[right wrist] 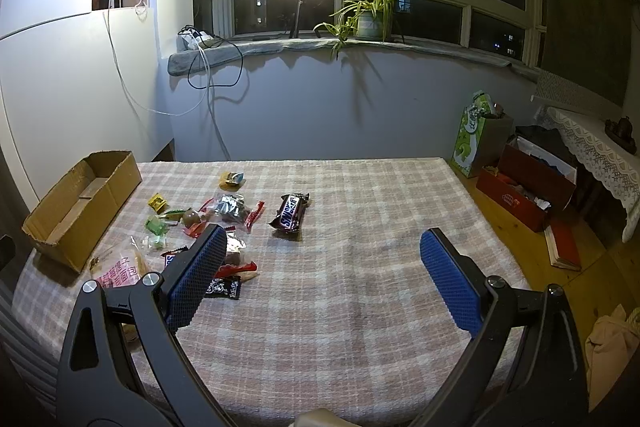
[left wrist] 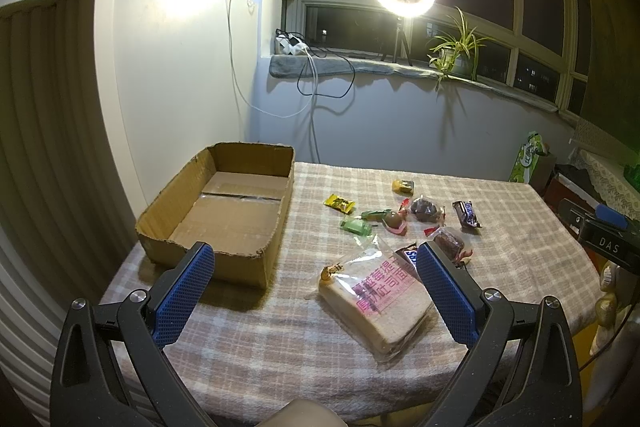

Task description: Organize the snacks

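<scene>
- One cardboard box (left wrist: pixel 224 211) sits at the far left of the plaid tablecloth (left wrist: pixel 280 347): brown, shallow, open-topped, ragged along its near rim, a tape seam across its floor and nothing inside.
- The left gripper (left wrist: pixel 316 267) hangs above the near edge, its blue pads spread wide and released, gripping nothing; the box's near right corner and the bread lie between them in view.
- One bagged sliced bread (left wrist: pixel 380 307) lies near, just right of the box: pale slices in clear wrap with pink printing, a gold clip at its far corner.
- Two Snickers bars show: one Snickers bar (left wrist: pixel 408 255) is half tucked behind the bread and the left gripper's right pad, the other Snickers bar (right wrist: pixel 290 213) lies apart on the right of the pile, dark brown.
- The small sweets (left wrist: pixel 384 219) are scattered beyond the bread: yellow, green, red and clear wrappers, some touching; too jumbled to count exactly.
- One black-wrapped candy (right wrist: pixel 224 287) lies nearest.
- The right gripper (right wrist: pixel 318 247) hovers over bare cloth, released wide, empty.
</scene>
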A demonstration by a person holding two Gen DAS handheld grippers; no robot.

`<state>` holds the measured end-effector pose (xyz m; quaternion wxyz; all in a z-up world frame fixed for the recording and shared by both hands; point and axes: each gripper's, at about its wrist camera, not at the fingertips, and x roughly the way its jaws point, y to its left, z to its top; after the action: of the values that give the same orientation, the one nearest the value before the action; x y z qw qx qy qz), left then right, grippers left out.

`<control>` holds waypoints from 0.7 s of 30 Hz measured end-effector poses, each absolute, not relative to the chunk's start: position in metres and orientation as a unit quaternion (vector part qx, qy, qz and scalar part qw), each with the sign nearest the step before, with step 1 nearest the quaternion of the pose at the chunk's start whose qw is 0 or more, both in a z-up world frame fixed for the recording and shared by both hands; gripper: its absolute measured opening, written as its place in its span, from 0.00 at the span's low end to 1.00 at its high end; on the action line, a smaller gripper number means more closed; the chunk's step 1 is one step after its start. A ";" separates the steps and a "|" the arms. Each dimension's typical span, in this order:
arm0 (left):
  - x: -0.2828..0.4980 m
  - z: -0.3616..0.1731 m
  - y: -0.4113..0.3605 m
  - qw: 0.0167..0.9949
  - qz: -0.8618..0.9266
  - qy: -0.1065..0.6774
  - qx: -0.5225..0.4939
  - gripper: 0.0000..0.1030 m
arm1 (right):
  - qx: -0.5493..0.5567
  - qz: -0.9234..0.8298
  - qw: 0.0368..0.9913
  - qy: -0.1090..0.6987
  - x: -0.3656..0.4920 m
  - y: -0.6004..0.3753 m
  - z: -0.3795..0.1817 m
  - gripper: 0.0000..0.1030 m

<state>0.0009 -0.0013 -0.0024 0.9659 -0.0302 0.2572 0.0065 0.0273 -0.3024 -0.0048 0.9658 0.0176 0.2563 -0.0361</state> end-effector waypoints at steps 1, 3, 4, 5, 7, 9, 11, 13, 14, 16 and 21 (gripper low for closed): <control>0.001 -0.002 -0.001 0.966 0.007 0.257 -0.030 0.98 | 0.018 -0.036 0.966 0.256 0.027 -0.302 -0.005 0.96; 0.001 -0.003 -0.001 0.966 0.006 0.257 -0.030 0.98 | 0.018 -0.036 0.966 0.256 0.027 -0.302 -0.005 0.96; 0.001 -0.003 -0.001 0.966 0.006 0.257 -0.030 0.98 | 0.018 -0.037 0.966 0.256 0.028 -0.302 -0.005 0.96; 0.001 -0.003 -0.002 0.966 0.006 0.257 -0.030 0.98 | 0.018 -0.037 0.966 0.256 0.028 -0.302 -0.005 0.96; 0.001 -0.003 -0.001 0.966 0.006 0.257 -0.031 0.98 | 0.017 -0.036 0.966 0.256 0.028 -0.301 -0.006 0.96; 0.001 -0.003 -0.001 0.966 0.006 0.257 -0.030 0.98 | 0.018 -0.037 0.966 0.256 0.028 -0.302 -0.005 0.96; 0.001 -0.003 -0.002 0.966 0.006 0.257 -0.031 0.98 | 0.018 -0.036 0.966 0.257 0.028 -0.301 -0.006 0.96; 0.001 -0.003 -0.002 0.966 0.006 0.258 -0.030 0.98 | 0.018 -0.036 0.966 0.257 0.029 -0.301 -0.005 0.96; 0.001 -0.003 -0.001 0.966 0.007 0.258 -0.031 0.98 | 0.017 -0.036 0.966 0.257 0.029 -0.301 -0.006 0.96; 0.001 -0.003 -0.001 0.966 0.006 0.257 -0.031 0.98 | 0.018 -0.037 0.965 0.258 0.029 -0.301 -0.006 0.96; 0.001 -0.004 -0.001 0.965 0.006 0.259 -0.032 0.98 | 0.018 -0.035 0.965 0.259 0.029 -0.299 -0.007 0.96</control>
<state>0.0008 -0.0012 -0.0045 0.9653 -0.0322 0.2592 0.0063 0.0290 -0.2988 -0.0073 0.9651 0.0176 0.2591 -0.0348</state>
